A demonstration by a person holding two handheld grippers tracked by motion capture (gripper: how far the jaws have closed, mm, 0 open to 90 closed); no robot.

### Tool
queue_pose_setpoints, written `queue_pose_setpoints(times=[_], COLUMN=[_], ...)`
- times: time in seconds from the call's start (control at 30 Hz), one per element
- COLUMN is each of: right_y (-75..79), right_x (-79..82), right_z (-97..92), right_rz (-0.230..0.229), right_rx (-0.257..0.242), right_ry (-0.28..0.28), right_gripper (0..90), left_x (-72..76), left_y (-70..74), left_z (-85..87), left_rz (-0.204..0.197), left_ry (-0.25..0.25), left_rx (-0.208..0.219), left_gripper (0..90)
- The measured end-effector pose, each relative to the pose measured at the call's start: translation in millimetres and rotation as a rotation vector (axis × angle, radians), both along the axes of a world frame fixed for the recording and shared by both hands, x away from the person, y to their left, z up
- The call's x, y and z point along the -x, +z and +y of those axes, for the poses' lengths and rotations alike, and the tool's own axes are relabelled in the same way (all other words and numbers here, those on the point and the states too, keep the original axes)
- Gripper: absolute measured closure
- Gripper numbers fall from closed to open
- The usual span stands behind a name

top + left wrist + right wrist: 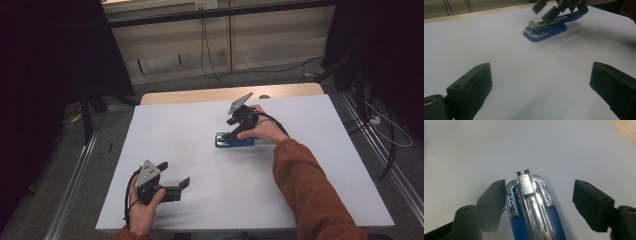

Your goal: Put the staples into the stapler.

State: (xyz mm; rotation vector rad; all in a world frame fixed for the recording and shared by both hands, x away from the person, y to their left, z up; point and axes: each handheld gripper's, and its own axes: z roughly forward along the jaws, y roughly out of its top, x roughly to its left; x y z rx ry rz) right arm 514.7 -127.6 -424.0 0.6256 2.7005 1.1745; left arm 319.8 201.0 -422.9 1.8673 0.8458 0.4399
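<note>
A blue stapler [235, 142] with a silver metal top lies flat on the white table [190, 120], right of its middle. My right gripper [227, 134] reaches down over it from the far right, with the hand in an orange sleeve behind it. In the right gripper view the stapler's front end [531, 202] lies between the jaws of the right gripper [540, 185]; the left jaw is close beside it and the right jaw stands well apart. My left gripper [174, 174] rests open near the table's front left, pointing toward the stapler [546, 28], with nothing between its jaws [541, 70].
The table's far rim is a bare wooden strip [225, 94]. Black stands and dark curtains flank the table on both sides. Cables [205, 55] run over the floor behind it.
</note>
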Motion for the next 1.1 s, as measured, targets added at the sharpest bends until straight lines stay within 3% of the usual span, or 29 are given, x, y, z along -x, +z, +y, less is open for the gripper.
queue_pose_setpoints(times=[0.07, 0.13, 0.4, 0.6, 0.8, 0.87, 1.1], right_y=[1.3, 2.6, 5.9, 5.2, 7.3, 8.4, 13.6], right_x=[2.3, 4.1, 10.8, 16.9, 25.7, 27.9, 36.5], right_z=[-1.6, -3.8, -12.7, -17.5, -25.2, -29.0, -37.5], right_rz=[-0.002, -0.007, 0.011, 0.029, -0.006, -0.015, -0.072], right_rx=[-0.018, -0.026, -0.09, -0.087, -0.124, -0.157, -0.19], right_ry=[-0.044, -0.069, -0.145, -0.205, -0.294, -0.331, -0.378], right_gripper=[18.0, 19.6, 10.2, 8.8, 4.8, 5.3, 4.8], left_x=[0.0, 0.4, -0.3, 0.3, 0.6, 0.8, 0.5], left_y=[-0.1, -0.2, -0.7, -0.2, -0.1, 0.1, -0.9], left_z=[-0.1, 0.2, 1.7, 2.7, 2.2, 1.8, 0.9], left_rz=[0.0, -0.003, 0.001, 0.003, 0.001, -0.001, 0.002], left_ry=[0.003, 0.014, 0.018, 0.023, 0.023, 0.019, 0.022], left_rx=[-0.001, -0.002, -0.002, -0.003, -0.006, -0.008, -0.006], left_gripper=[4.4, 4.2, 4.2, 4.2, 4.2, 4.2, 4.2])
